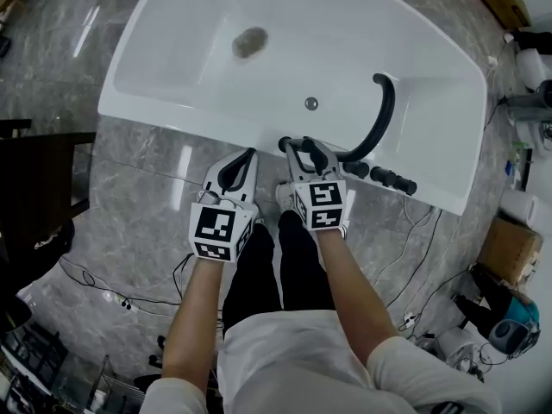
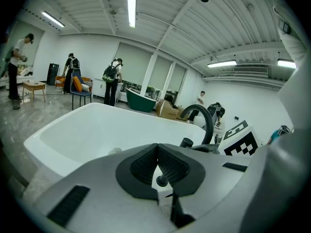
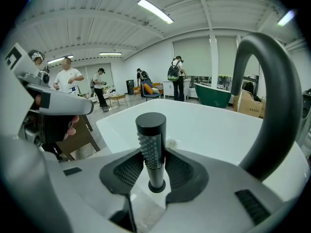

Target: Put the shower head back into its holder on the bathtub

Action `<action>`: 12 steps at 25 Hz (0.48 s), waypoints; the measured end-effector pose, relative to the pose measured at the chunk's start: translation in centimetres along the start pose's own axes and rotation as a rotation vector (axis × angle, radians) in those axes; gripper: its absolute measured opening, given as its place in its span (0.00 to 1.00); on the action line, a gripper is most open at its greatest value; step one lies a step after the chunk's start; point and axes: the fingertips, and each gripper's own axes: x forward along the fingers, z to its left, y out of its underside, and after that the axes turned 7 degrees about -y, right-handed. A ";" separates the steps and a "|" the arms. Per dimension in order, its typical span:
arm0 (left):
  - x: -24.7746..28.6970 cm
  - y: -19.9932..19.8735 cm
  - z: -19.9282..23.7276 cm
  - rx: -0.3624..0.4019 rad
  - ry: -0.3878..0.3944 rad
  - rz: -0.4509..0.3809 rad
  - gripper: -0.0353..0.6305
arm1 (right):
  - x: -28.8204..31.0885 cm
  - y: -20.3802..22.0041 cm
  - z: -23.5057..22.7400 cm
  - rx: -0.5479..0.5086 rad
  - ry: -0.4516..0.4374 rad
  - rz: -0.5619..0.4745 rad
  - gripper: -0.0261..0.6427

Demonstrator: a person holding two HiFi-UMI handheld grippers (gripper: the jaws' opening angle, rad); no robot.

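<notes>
The black stick-shaped shower head (image 3: 151,144) stands upright, its nubbed spray face turned toward me. Its lower end meets a round black collar (image 3: 156,186) on the white bathtub's rim (image 1: 172,115). My right gripper (image 1: 304,147) is shut on it, pads on both sides of the stem (image 3: 154,165). In the head view only its round end (image 1: 285,143) shows beside the right jaws. My left gripper (image 1: 249,155) hovers at the rim just to the left, shut with nothing in it, pads meeting at the tip (image 2: 157,148).
A black arched faucet spout (image 1: 384,115) and a row of black knobs (image 1: 379,177) stand on the rim to the right. The drain (image 1: 250,43) lies deep in the tub. Cables (image 1: 112,296), a cardboard box (image 1: 509,248) and a dark chair (image 1: 34,188) sit on the floor.
</notes>
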 end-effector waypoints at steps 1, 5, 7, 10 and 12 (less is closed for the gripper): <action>0.0 0.0 -0.1 0.001 0.000 0.003 0.07 | 0.1 0.0 0.0 -0.011 0.002 0.001 0.26; -0.2 -0.3 -0.3 0.004 0.000 0.008 0.07 | -0.1 0.0 0.1 -0.023 -0.003 0.002 0.28; -0.3 -0.3 -0.2 0.007 -0.002 0.008 0.07 | 0.0 0.0 0.4 -0.016 -0.024 0.003 0.30; -0.4 -0.5 -0.3 0.014 -0.005 0.011 0.07 | 0.1 0.0 0.9 -0.021 -0.055 0.014 0.36; -0.6 -0.9 -0.5 0.015 -0.006 0.010 0.07 | -0.3 -0.1 1.1 -0.023 -0.067 0.019 0.38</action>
